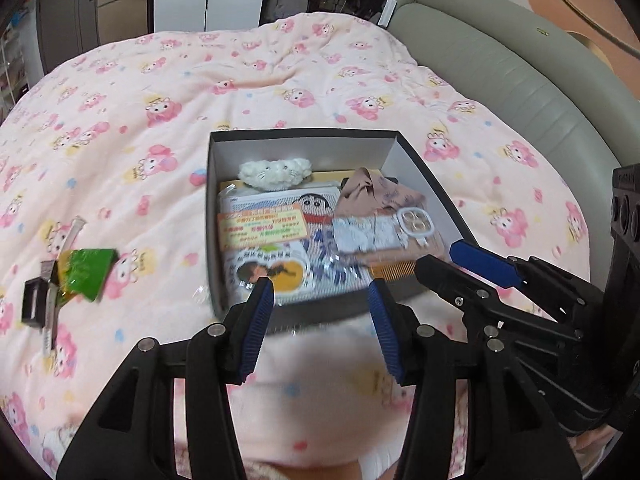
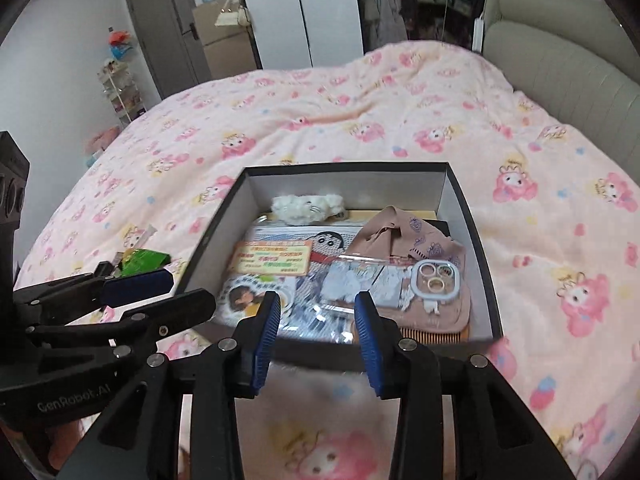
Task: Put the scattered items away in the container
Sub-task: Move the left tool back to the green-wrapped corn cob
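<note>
Box of dark cardboard, frame centre on the pink bed quilt, holds most clutter. Left tool and right tool released, empty. Green packet remains at left, likely next.

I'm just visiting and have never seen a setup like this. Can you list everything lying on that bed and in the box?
box: one, black outside, grey inside, on the bedspread
plush toy: one, white, at the box's far wall
cloth: one, tan, far right in the box
phone case: one, light blue rim, on the cloth
printed cards: several, orange and white, box floor
comb: one, orange, near box wall
green packet: one, left of the box
hair clip: one, silver, beside the packet
bedspread: one, pink, cartoon print
left gripper: open, empty
right gripper: open, empty
</note>
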Action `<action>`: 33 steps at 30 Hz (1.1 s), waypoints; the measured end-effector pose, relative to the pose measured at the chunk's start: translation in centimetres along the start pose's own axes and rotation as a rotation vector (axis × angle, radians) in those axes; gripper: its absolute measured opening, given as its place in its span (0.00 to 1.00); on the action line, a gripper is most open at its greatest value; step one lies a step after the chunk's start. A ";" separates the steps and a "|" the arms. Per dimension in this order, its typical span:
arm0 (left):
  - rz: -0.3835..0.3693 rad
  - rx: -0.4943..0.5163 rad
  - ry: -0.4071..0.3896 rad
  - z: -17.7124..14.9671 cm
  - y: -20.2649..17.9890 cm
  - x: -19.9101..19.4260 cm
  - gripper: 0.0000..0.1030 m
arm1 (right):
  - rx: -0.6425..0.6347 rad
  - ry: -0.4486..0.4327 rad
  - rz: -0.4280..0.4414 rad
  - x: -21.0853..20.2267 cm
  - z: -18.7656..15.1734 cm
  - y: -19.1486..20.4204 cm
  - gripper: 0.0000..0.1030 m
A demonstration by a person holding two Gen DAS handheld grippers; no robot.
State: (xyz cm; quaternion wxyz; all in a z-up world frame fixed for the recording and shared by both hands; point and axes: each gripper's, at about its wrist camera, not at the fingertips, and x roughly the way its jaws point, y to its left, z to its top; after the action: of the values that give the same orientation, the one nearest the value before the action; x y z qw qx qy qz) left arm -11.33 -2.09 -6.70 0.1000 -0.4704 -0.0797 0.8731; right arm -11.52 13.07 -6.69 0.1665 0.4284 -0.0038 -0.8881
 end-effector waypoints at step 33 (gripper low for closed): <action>0.142 -0.588 0.005 -11.5 26.6 -7.0 0.49 | -0.233 0.154 0.255 7.1 0.5 20.2 0.33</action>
State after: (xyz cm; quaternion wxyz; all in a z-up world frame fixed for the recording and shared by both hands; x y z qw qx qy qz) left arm -0.61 -29.04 -13.55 -0.1013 -0.4858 -0.2957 0.8163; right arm -10.08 -8.18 -8.80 0.3259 0.4689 0.0576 -0.8189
